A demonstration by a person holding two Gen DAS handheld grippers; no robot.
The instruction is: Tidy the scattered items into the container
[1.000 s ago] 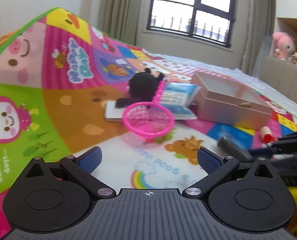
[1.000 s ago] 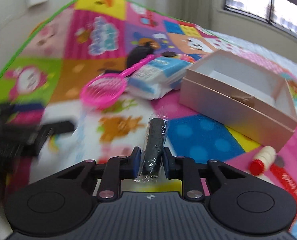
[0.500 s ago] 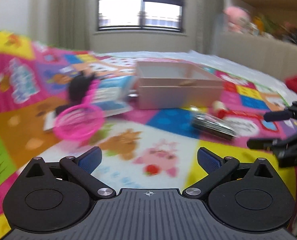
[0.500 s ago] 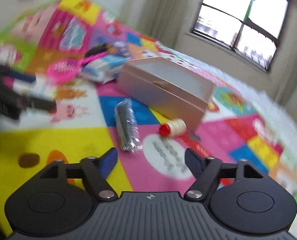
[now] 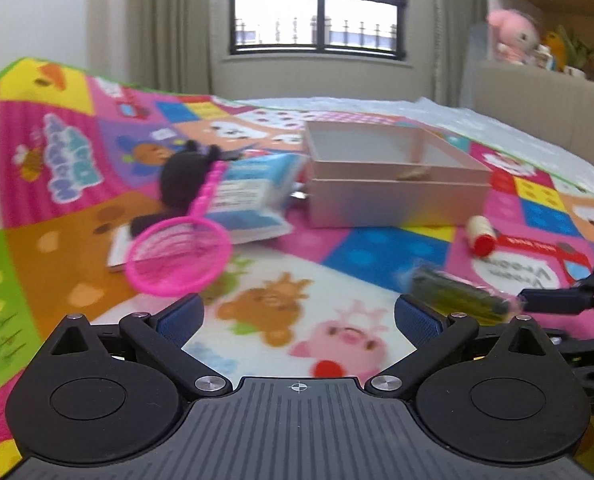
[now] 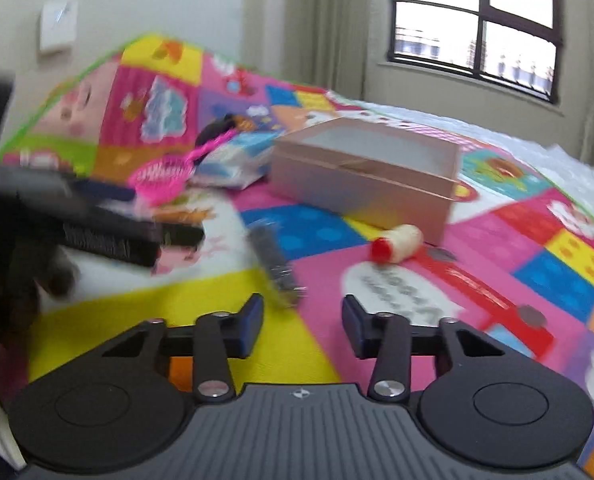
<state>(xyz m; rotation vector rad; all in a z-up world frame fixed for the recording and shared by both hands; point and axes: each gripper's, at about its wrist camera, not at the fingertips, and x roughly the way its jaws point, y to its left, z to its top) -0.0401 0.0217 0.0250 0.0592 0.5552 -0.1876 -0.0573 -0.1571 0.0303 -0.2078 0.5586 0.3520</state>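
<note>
A glossy foam play mat printed with bright cartoon squares lay under everything. Ahead of the left gripper, whose blue ribbed pads stood wide apart with nothing between them, sat a rectangular pinkish cardboard box, open-topped with white inner walls. To its left lay a round pink plastic mesh net with a thin handle, resting against a soft blue-and-white packet and a fuzzy black toy. A dark comb in crinkly clear wrap lay on the mat just ahead of the right gripper, slightly to its left and outside its pads; those jaws were closing on nothing. A short cream cylinder with a red cap lay ahead of that gripper, slightly right, beside the box's near corner.
</note>
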